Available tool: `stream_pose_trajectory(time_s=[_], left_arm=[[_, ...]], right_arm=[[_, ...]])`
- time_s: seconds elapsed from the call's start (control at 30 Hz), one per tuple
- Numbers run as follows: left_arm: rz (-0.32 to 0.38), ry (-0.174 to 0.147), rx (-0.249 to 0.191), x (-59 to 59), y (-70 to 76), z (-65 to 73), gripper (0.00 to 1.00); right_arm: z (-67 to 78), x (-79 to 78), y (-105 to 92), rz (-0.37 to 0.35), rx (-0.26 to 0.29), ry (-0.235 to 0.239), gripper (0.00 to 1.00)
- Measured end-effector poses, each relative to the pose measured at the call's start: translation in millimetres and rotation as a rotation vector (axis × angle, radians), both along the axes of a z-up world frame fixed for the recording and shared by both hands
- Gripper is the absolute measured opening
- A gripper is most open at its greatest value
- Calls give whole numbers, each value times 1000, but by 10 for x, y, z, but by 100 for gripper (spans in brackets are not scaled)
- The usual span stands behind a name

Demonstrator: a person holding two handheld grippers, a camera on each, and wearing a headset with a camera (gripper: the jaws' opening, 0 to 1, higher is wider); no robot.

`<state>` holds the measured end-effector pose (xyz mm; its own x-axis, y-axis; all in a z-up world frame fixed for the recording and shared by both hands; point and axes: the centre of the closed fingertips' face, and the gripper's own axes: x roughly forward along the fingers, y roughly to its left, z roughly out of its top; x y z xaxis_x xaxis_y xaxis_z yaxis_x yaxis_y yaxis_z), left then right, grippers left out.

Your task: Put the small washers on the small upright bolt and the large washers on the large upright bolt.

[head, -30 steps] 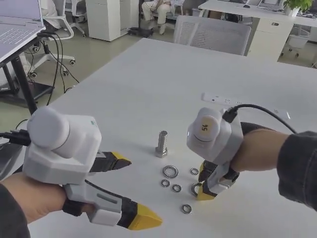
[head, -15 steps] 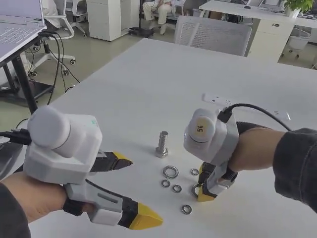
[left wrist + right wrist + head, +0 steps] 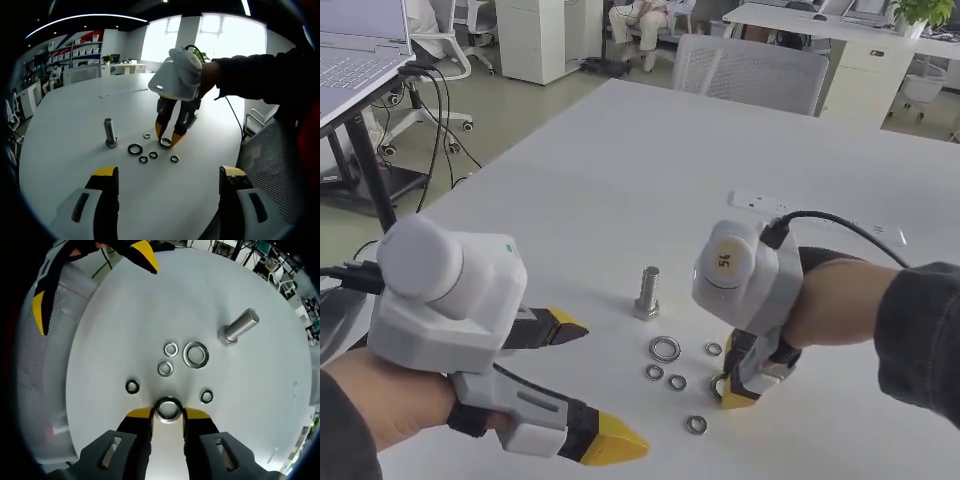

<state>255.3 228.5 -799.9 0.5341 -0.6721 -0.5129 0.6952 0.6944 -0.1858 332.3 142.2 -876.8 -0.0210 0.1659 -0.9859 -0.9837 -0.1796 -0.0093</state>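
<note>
One upright steel bolt stands on the white table. Just in front of it lie a large washer and several small washers. My right gripper points down at the table. Its yellow tips are against the two sides of a second large washer, which still lies flat. My left gripper hovers open at the near left, well short of the washers, with nothing between its fingers.
A white power strip lies on the table behind the right gripper. A grey mesh chair stands at the far edge. The table's left edge runs diagonally, with a laptop desk and cables beyond it.
The right gripper has shifted slightly while staying low over the same large washer. The left gripper and the loose washers have not moved.
</note>
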Motion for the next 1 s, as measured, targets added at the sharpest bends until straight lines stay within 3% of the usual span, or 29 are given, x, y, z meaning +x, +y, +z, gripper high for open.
stream_pose_trajectory(time_s=[0.5, 1.0], left_arm=[[-5, -5, -5, 14, -22, 19, 81], [-12, -13, -10, 19, -36, 45, 80]], right_arm=[[318, 26, 42, 25, 2, -25, 24], [875, 270, 353, 60, 52, -96, 24]])
